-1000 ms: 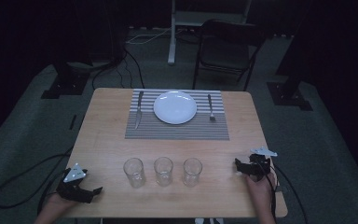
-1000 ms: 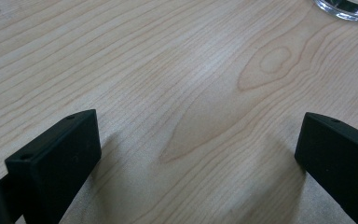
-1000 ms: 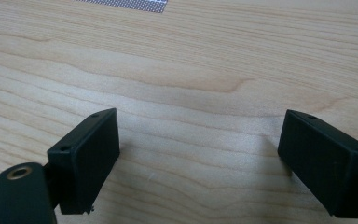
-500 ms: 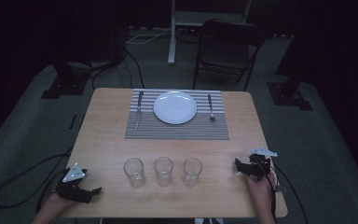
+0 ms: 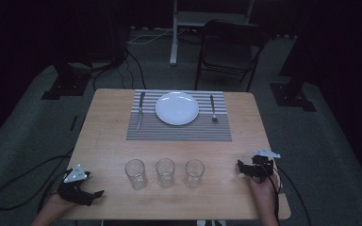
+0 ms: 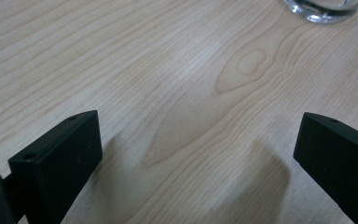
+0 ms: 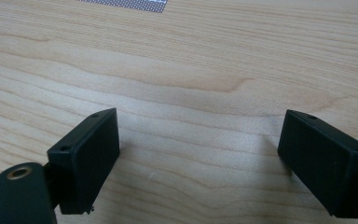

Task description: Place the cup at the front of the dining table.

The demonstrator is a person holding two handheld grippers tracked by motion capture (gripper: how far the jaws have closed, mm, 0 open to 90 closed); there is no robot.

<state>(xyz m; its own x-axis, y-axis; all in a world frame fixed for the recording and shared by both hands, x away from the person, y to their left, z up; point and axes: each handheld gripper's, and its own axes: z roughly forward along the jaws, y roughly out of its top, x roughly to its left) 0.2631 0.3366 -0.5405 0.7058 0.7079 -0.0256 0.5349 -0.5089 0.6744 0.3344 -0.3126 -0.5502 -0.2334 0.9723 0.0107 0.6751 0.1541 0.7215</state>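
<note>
Three clear glasses stand in a row near the table's front: the left glass (image 5: pixel 135 173), the middle glass (image 5: pixel 165 172) and the right glass (image 5: pixel 194 173). Farther back, a white plate (image 5: pixel 177 108) lies on a striped grey placemat (image 5: pixel 179 131), with a knife (image 5: pixel 140 110) to its left and a fork (image 5: pixel 213 109) to its right. My left gripper (image 5: pixel 95 194) (image 6: pixel 198 140) rests open at the front left corner, empty, low over the wood; a glass base (image 6: pixel 325 8) shows at its view's top edge. My right gripper (image 5: pixel 239 168) (image 7: pixel 200 149) rests open and empty near the front right.
The wooden table (image 5: pixel 108 141) has bare wood between the placemat and the glasses. A placemat corner (image 7: pixel 126 3) shows in the right gripper view. A dark chair (image 5: pixel 228 47) stands behind the table. Cables (image 5: pixel 19 181) trail on the floor at the left.
</note>
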